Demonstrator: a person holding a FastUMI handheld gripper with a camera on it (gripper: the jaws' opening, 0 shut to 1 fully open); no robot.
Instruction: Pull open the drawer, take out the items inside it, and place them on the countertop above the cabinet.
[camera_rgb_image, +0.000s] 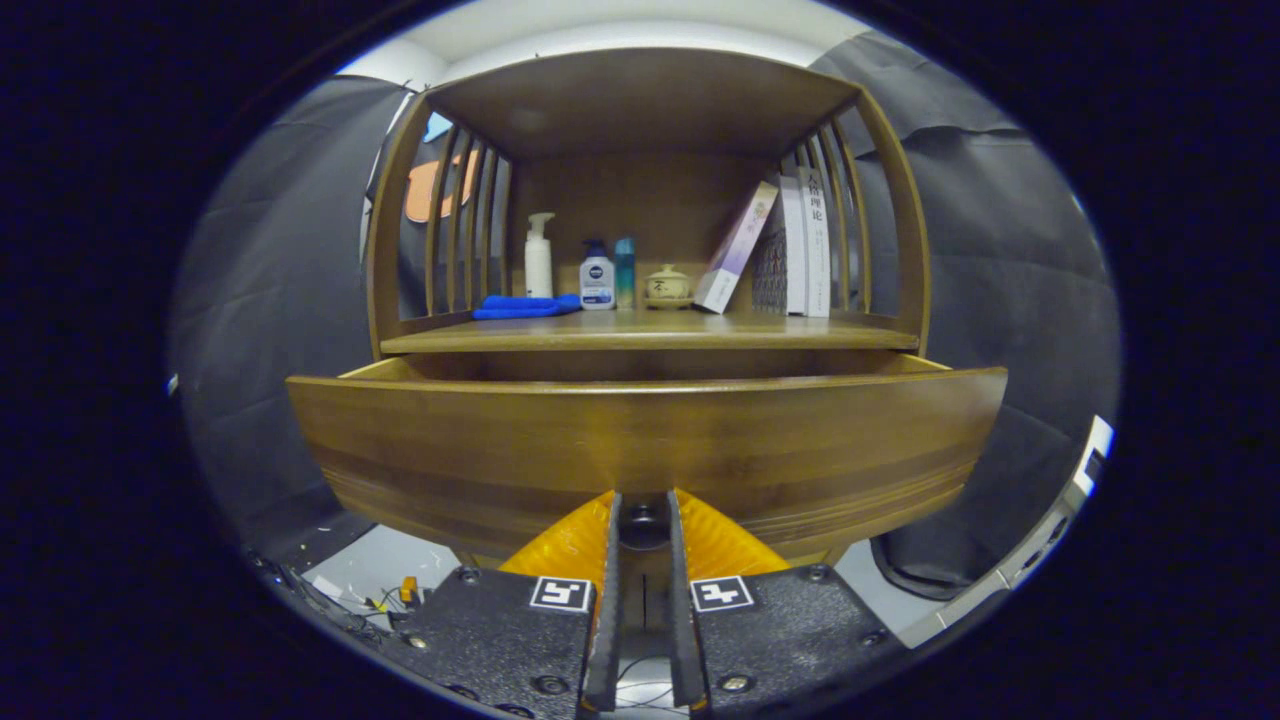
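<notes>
Bench (640, 335) left to right: blue cloth (525, 306), 3 bottles (597, 276), small pot (667, 285), books (800, 245). Below it, wooden drawer (640, 450) partly out, contents hidden behind its front. Gripper (644, 525) jaws clamped on the dark knob (644, 520), likely for pulling.

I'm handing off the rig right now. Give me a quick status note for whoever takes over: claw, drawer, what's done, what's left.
Claw: fingers closed on the small dark round knob at the front of the curved brown wooden drawer.
Drawer: partly pulled out below the wooden shelf countertop; its inside is hidden from this angle.
Done: knob gripped, drawer started open.
Left: finish pulling, release the knob, lift out whatever is inside, and set it on the countertop, which already holds bottles, a blue cloth and books.
</notes>
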